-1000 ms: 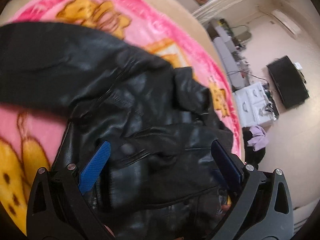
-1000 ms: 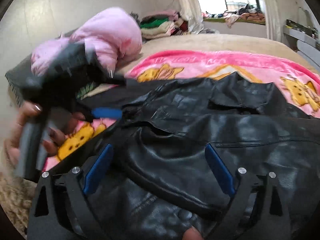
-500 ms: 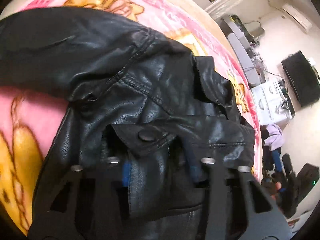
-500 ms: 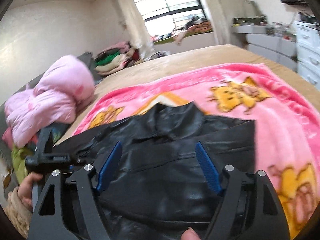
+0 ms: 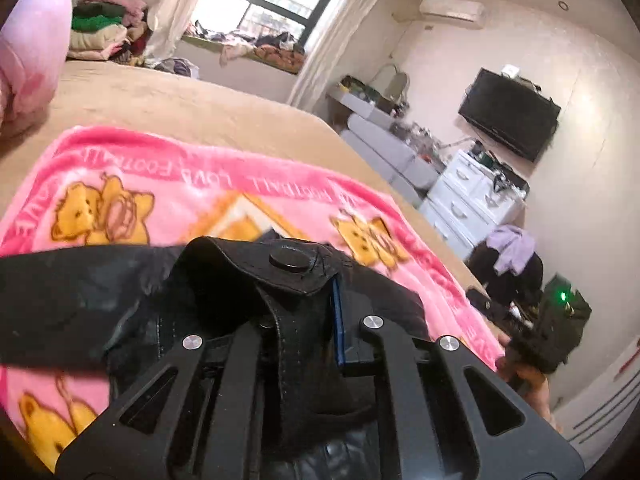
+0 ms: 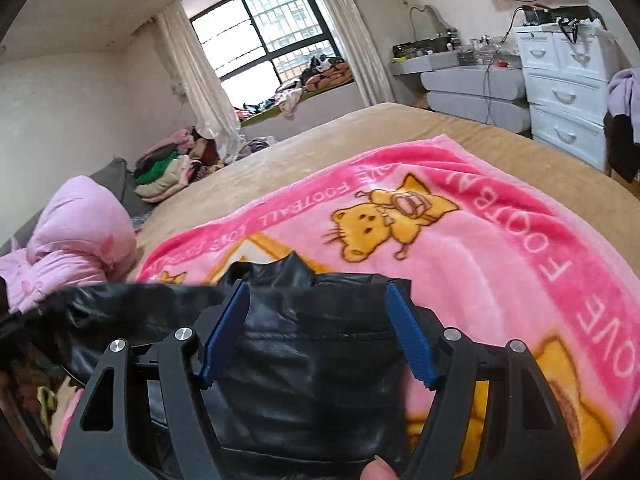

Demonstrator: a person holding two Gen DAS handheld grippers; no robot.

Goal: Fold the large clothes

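A black leather jacket [image 5: 120, 300] lies on a pink cartoon blanket [image 5: 160, 184] spread over the bed. My left gripper [image 5: 304, 292] is shut on a jacket flap with a round snap button [image 5: 290, 259], lifted off the blanket; one blue pad [image 5: 338, 320] shows beside the flap, the other is hidden under leather. In the right wrist view my right gripper [image 6: 316, 286] hovers over the jacket [image 6: 312, 380] near its edge. Its jaws are closing, with leather lying between the blue pads [image 6: 224, 332], which do not visibly press on it. A thumb tip [image 6: 378, 470] shows at the bottom.
The blanket [image 6: 500, 260] covers a tan bedspread [image 6: 340, 140]. A pink padded coat [image 6: 76, 236] and stacked clothes [image 6: 168, 168] sit at the bed's left. White drawers [image 6: 568, 92], a grey desk [image 6: 472, 84] and a wall TV [image 5: 508, 112] stand beyond the right side.
My left gripper closed on the jacket's snap flap and rose with it, so its view now looks across the room. My right gripper swung right over the jacket and its jaws narrowed.
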